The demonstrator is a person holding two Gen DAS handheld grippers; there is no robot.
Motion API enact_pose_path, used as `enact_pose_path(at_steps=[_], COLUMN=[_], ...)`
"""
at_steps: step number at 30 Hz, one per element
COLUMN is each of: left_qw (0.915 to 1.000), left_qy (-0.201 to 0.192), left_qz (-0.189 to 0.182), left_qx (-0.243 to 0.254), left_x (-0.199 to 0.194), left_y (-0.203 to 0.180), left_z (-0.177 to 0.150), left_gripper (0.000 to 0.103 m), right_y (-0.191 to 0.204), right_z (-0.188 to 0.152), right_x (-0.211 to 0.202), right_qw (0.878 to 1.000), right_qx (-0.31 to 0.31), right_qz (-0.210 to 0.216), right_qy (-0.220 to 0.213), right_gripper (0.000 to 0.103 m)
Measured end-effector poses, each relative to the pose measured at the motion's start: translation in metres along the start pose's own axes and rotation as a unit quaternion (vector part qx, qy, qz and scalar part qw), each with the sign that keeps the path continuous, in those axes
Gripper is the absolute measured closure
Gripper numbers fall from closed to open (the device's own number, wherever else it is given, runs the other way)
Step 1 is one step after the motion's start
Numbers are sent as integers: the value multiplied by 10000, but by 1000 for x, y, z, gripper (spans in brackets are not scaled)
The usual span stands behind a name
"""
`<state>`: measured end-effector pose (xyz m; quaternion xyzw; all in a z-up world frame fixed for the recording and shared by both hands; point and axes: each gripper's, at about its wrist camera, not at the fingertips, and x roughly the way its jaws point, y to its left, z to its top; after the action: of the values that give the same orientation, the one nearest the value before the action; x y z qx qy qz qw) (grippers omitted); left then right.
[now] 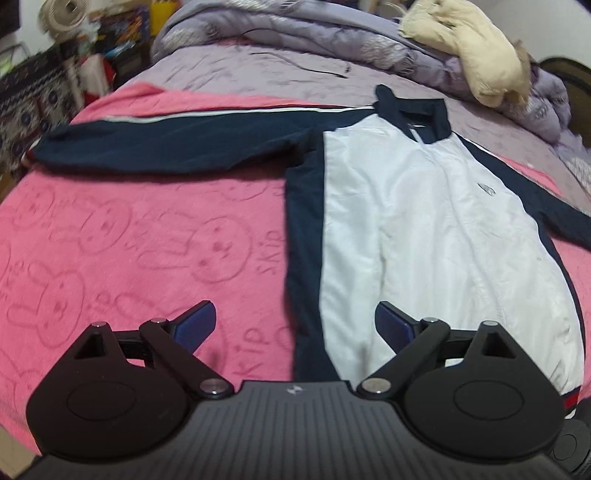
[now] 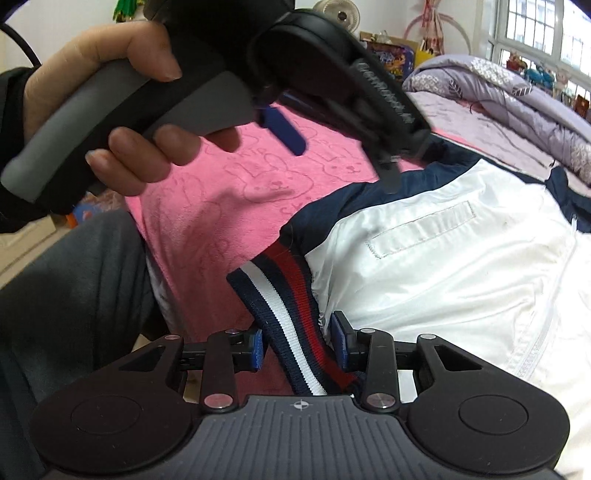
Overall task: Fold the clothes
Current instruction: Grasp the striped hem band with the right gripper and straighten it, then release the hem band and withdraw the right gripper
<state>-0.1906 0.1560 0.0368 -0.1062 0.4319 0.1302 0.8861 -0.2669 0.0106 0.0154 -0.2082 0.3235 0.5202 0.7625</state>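
Lettering reading "skip" is seen pressed into the pink blanket, among embossed rabbit figures; a small emblem on the chest of the jacket is too blurred to be read, as is the raised wording on the left gripper's body in the right wrist view. The jacket, white-fronted with navy sides, collar and sleeves, is laid flat and face up on the blanket, one sleeve stretched out sideways.

The left gripper is held above the jacket's lower edge with its jaws wide apart, nothing between them. The right gripper is set around the striped hem band, navy, white and red; its blue pads stand a little apart on either side of the band, and whether they touch it cannot be told.

Only the left wrist view shows the collar, the spread sleeve, a lilac quilt and a cream garment heaped behind. Only the right wrist view shows the hand gripping the left gripper, a welt pocket, and a window.
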Motion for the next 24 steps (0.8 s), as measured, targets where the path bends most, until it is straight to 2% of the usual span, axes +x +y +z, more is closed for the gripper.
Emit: enact_pose_path(at_steps=[5,9,11,15,20,23,24], left_qw=[9996,9967,9975,9977,9978,9978,9978], left_qy=[170,730,644,625,575,527,540], left_qz=[-45,140,105,42,-42,-58,-45], left_qx=[207,326,273,244,340,396,390], left_x=[15,44,46,45,35,26,23], left_y=[-13,-18,-16,-14,-4,6,10], left_z=[-4,-19,-26,-30,-41,-53,-56], left_gripper=[6,3,0,0,0,0,0], right_y=[-7,-7,-7,-5,-38,-71,-82], right_z=[-4,-8,-9,-10,-10,-13,-16], right_x=[-4,-3,-2,-8,-49,-78,-85], right_qw=[9997,9996,9994,9994,9940,9939,9939], right_qx=[111,131,167,85,566,794,870], right_qz=[231,248,312,324,891,541,300], right_qy=[57,28,6,-10,-293,-548,-614], right_gripper=[67,62,53,52,52,45,44])
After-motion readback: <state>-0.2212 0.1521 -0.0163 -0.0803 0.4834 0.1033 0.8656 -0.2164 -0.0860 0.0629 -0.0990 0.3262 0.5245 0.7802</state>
